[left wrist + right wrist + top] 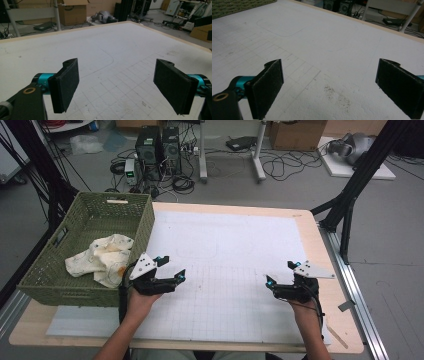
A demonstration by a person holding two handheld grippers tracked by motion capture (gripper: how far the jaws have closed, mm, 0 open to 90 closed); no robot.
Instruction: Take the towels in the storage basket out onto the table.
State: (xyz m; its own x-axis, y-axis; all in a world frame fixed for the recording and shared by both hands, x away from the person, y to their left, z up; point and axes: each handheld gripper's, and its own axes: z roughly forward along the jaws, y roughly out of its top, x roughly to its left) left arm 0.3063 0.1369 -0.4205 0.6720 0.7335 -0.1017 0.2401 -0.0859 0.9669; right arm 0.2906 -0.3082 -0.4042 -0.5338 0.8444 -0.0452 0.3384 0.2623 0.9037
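Two black tools hovered over the white gridded counter (pixel 225 245): left tool (pixel 170 267) and right tool (pixel 281 272), both with flat textured pads spread wide, holding nothing. Nearest the left tool, a crumpled cream cloth (pixel 102 257) lay inside the woven green basket (pixel 145 222).

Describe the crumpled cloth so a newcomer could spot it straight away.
Start at the green woven basket on the table's left edge. Inside it, toward its near right corner, lies the cloth, just beyond the left tongs. It is the basket's sole bundle: cream, rumpled, with faint orange marks.
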